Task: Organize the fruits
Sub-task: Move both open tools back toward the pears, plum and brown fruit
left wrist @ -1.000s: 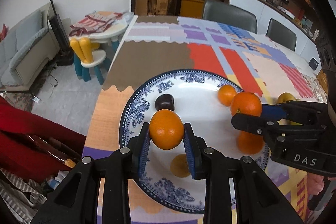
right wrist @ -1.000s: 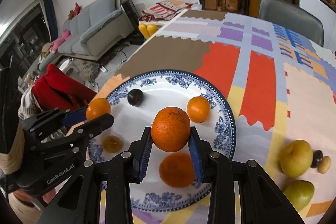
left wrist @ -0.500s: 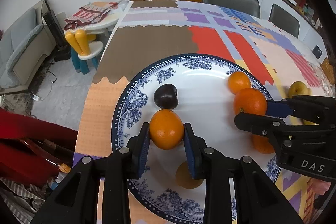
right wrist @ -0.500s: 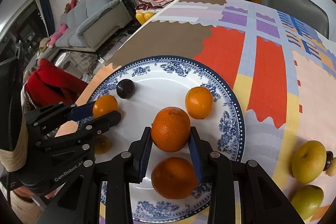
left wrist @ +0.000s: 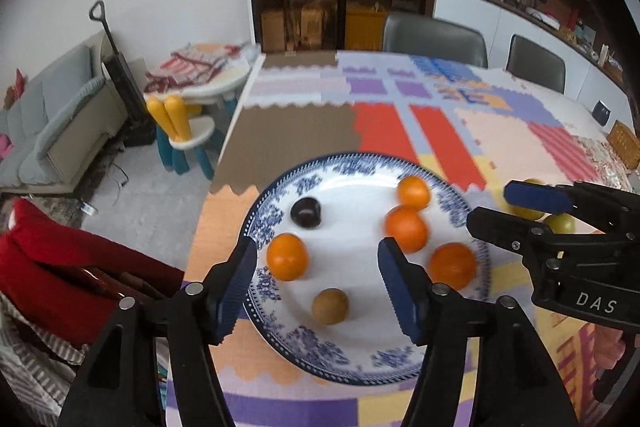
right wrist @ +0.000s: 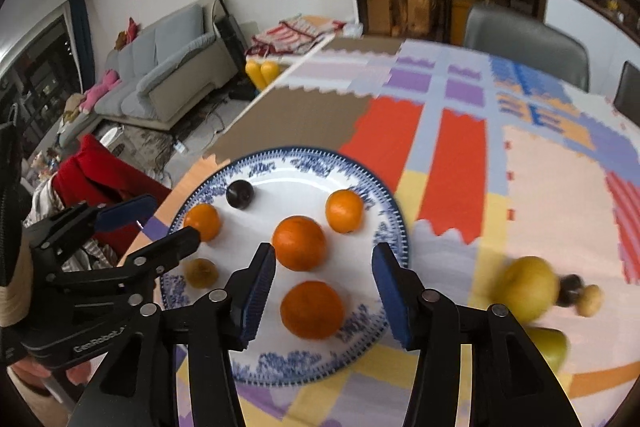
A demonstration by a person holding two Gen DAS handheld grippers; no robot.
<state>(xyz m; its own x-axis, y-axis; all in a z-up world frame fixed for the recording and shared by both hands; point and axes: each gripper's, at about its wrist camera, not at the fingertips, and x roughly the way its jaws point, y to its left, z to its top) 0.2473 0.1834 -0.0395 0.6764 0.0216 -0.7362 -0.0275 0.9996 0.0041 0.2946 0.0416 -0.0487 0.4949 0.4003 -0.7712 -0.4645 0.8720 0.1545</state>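
A blue-and-white plate (left wrist: 340,355) (right wrist: 280,367) holds several oranges, a dark plum (left wrist: 305,212) (right wrist: 239,193) and a small brown fruit (left wrist: 330,305) (right wrist: 201,272). My left gripper (left wrist: 316,291) is open and empty above the plate's near side, with an orange (left wrist: 287,256) lying just ahead of its left finger. My right gripper (right wrist: 324,299) is open and empty, with two oranges (right wrist: 299,243) (right wrist: 312,310) on the plate between its fingers. It also shows in the left wrist view (left wrist: 520,211).
Yellow-green pears (right wrist: 528,289), a second plum (right wrist: 570,290) and a small tan fruit (right wrist: 590,301) lie on the patchwork tablecloth (right wrist: 460,155) right of the plate. The table's left edge is close to the plate, with a red-covered chair (left wrist: 60,267) below it.
Both grippers have opened and let their oranges go onto the plate, then pulled up and back. The oranges now rest on the plate.
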